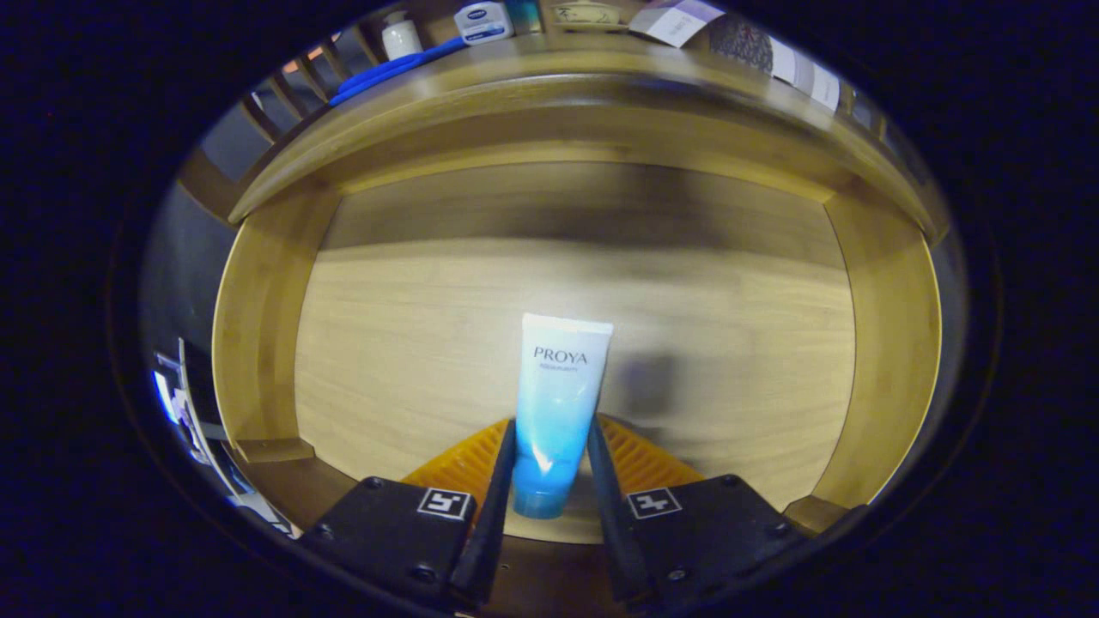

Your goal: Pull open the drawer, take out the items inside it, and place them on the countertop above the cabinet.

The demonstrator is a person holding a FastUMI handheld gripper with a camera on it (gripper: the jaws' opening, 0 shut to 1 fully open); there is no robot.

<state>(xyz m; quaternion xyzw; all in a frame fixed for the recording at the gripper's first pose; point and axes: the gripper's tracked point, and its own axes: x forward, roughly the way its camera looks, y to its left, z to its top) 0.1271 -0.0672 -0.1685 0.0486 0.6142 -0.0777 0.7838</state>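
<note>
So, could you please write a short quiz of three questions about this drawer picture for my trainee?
1. True or false: the wooden drawer is already pulled open.
2. What is held between the gripper fingers?
A. a white jar
B. a blue-and-white plastic tube
C. a blue cloth
3. Fill in: the tube's crimped flat end points ____ from the gripper, toward the back of the drawer.

Key
1. True. Its light wood floor and side walls are in plain sight below the countertop.
2. B. Both fingers press on the lower body of the blue-and-white plastic tube, near its cap.
3. Away. The cap end sits nearest the gripper.
</note>
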